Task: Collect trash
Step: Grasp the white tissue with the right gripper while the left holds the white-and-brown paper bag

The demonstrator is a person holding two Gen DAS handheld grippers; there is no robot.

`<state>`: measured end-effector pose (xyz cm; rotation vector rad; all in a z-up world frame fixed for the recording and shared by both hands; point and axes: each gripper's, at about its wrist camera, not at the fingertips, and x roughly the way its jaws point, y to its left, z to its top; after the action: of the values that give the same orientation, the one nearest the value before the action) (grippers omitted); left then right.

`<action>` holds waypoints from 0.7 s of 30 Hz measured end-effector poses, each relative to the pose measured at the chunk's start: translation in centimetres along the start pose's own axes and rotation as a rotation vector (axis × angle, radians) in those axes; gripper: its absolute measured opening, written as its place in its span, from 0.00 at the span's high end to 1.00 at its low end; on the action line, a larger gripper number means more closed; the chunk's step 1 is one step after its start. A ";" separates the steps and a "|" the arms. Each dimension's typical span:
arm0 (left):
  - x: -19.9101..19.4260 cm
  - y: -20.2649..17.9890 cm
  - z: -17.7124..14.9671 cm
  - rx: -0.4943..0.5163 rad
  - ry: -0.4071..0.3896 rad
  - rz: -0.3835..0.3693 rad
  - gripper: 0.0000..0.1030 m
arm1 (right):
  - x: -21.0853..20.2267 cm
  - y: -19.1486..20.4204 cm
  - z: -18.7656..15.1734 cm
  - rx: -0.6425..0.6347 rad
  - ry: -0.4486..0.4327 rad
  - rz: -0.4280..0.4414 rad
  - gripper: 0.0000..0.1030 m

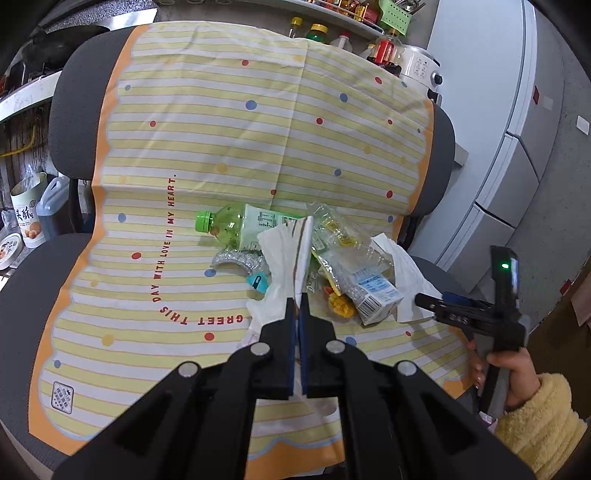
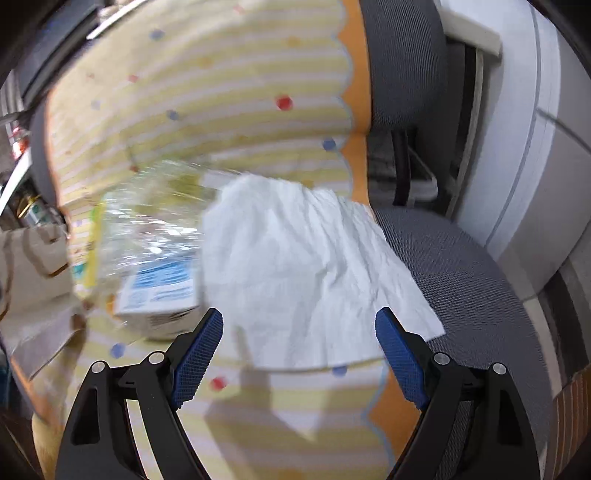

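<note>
White tissue is pinched in the closed left hand-held gripper above a trash pile on a striped cloth over a chair; the right hand-held gripper gapes wide over another tissue

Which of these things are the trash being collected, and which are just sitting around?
Trash: green-capped bottle, crushed clear bottle, white napkin, the paper pinched by the left gripper.

Just around: striped cloth, grey chair, sauce bottles, fridge.
</note>
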<state>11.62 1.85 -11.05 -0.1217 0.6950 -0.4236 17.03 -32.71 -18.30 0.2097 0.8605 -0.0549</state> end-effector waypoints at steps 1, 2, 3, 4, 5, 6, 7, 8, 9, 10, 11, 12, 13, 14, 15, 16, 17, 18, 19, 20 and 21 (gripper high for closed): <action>0.1 0.0 0.0 0.002 0.001 0.002 1.00 | 0.8 -0.4 0.0 0.022 0.029 0.005 0.21; 0.1 0.0 -0.1 0.006 0.002 0.004 1.00 | 1.0 -0.5 -0.1 0.029 0.038 0.001 0.27; 0.2 0.0 -0.2 0.009 0.005 0.008 1.00 | 0.9 -0.5 -0.4 0.027 0.033 -0.014 0.29; 0.2 0.0 -0.2 0.011 0.006 0.012 1.00 | 0.6 -0.5 -0.6 0.023 0.023 -0.017 0.38; 0.2 0.1 -0.3 0.013 0.006 0.017 1.00 | 0.3 -0.6 -0.7 0.023 0.018 -0.010 0.52; 0.2 0.2 -0.4 0.010 0.008 0.018 1.00 | 0.0 -0.7 -0.9 0.025 0.017 -0.005 0.59; 0.2 0.3 -0.4 0.003 0.010 0.020 1.00 | -0.4 -0.7 -1.1 0.021 0.017 -0.012 0.75; 0.2 0.4 -0.4 -0.003 0.011 0.021 1.00 | -0.8 -0.7 -1.3 0.014 0.012 -0.019 0.88; 0.1 0.5 -0.5 -0.007 0.009 0.025 1.00 | -1.3 -0.9 -1.5 0.008 -0.002 -0.027 0.91; -0.1 0.5 -0.5 -0.008 0.006 0.031 1.00 | -2.4 -0.8 -1.8 0.000 -0.030 -0.040 0.93; -0.2 0.5 -0.5 -0.008 0.004 0.031 1.00 | -3.2 -0.7 -1.9 -0.005 -0.050 -0.044 0.97; -0.5 0.4 -0.6 -0.006 0.001 0.030 1.00 | -4.5 -0.7 -2.1 -0.011 -0.079 -0.047 0.98; -0.8 0.2 -0.6 -0.001 -0.003 0.029 1.00 | -5.9 -0.6 -2.2 -0.016 -0.104 -0.050 0.98; -1.2 -0.1 -0.5 0.002 -0.010 0.019 1.00 | -7.0 -0.7 -2.1 -0.017 -0.124 -0.052 0.98; -1.5 -0.4 -0.3 0.004 -0.018 0.008 1.00 | -8.3 -0.7 -2.2 -0.017 -0.145 -0.051 0.98; -2.0 -1.0 -0.1 0.013 -0.029 -0.009 1.00 | -9.6 -0.7 -2.2 -0.015 -0.164 -0.048 0.98; -2.3 -1.5 0.1 0.020 -0.038 -0.023 1.00 | -11.3 -0.9 -2.3 -0.011 -0.189 -0.046 0.98; -2.8 -2.4 0.3 0.034 -0.050 -0.045 1.00 | -13.0 -1.0 -2.4 -0.008 -0.211 -0.048 0.98; -3.2 -3.6 0.6 0.053 -0.062 -0.070 1.00 | -14.3 -1.1 -2.6 -0.006 -0.228 -0.055 0.98; -3.5 -4.4 0.8 0.068 -0.070 -0.089 1.00 | -15.5 -1.3 -2.7 -0.005 -0.240 -0.061 0.98; -4.0 -6.0 1.0 0.091 -0.084 -0.127 1.00 | -16.8 -1.5 -3.1 -0.001 -0.248 -0.069 0.98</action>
<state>7.50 -1.99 -6.43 -0.0972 0.5859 -0.5680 3.60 -34.17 -7.80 0.1677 0.6199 -0.1422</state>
